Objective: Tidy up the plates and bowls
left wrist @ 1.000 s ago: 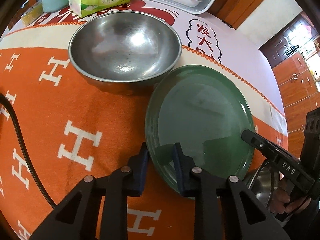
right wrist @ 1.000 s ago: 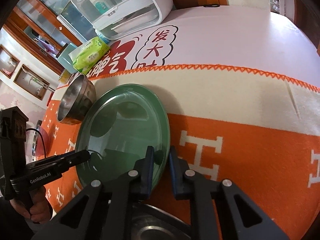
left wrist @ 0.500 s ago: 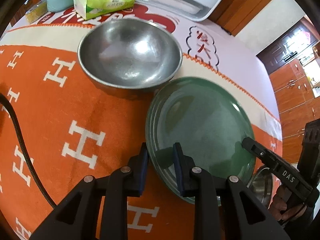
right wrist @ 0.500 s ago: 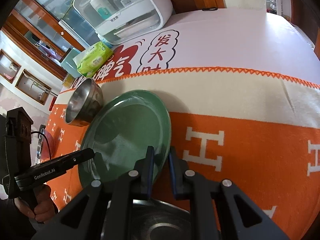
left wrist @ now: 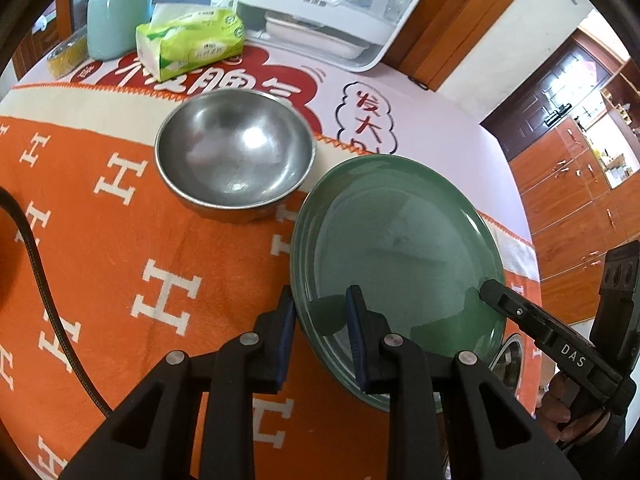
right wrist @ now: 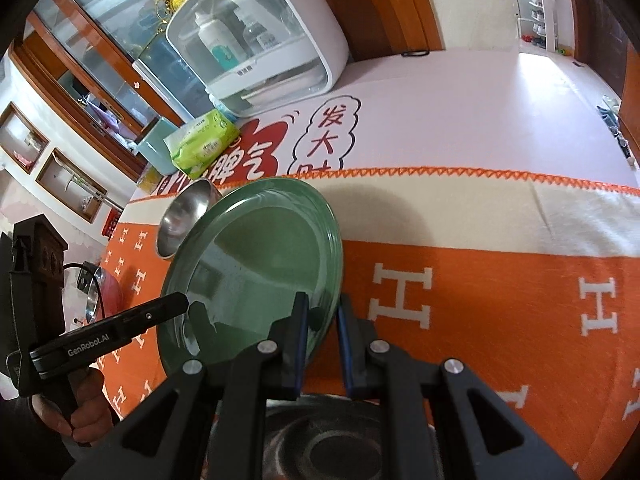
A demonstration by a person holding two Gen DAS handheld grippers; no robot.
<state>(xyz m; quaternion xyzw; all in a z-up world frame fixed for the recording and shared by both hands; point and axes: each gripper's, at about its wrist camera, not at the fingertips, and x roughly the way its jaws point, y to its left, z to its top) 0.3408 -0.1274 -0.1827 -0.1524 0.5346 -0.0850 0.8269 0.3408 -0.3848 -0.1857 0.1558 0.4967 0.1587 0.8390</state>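
A green plate (left wrist: 400, 248) (right wrist: 260, 264) hangs tilted above the orange cloth, held by its rim from two sides. My left gripper (left wrist: 320, 300) is shut on its near left rim; in the right wrist view, this left gripper (right wrist: 176, 304) shows at the plate's left edge. My right gripper (right wrist: 322, 308) is shut on the opposite rim, and its tip (left wrist: 492, 288) shows in the left wrist view. A large steel bowl (left wrist: 234, 156) (right wrist: 184, 216) stands on the cloth beyond the plate. A second steel bowl (right wrist: 320, 440) (left wrist: 508, 356) lies below the right gripper.
At the back stand a green tissue pack (left wrist: 190, 46), a teal canister (left wrist: 114, 24) and a white domed appliance (right wrist: 260, 36). A black cable (left wrist: 36, 264) crosses the cloth at the left. A red pot with a steel rim (right wrist: 100, 292) sits at the far left.
Both grippers have risen with the green plate between them, so it now hangs higher above the cloth. The large steel bowl has stayed in place and looks farther off.
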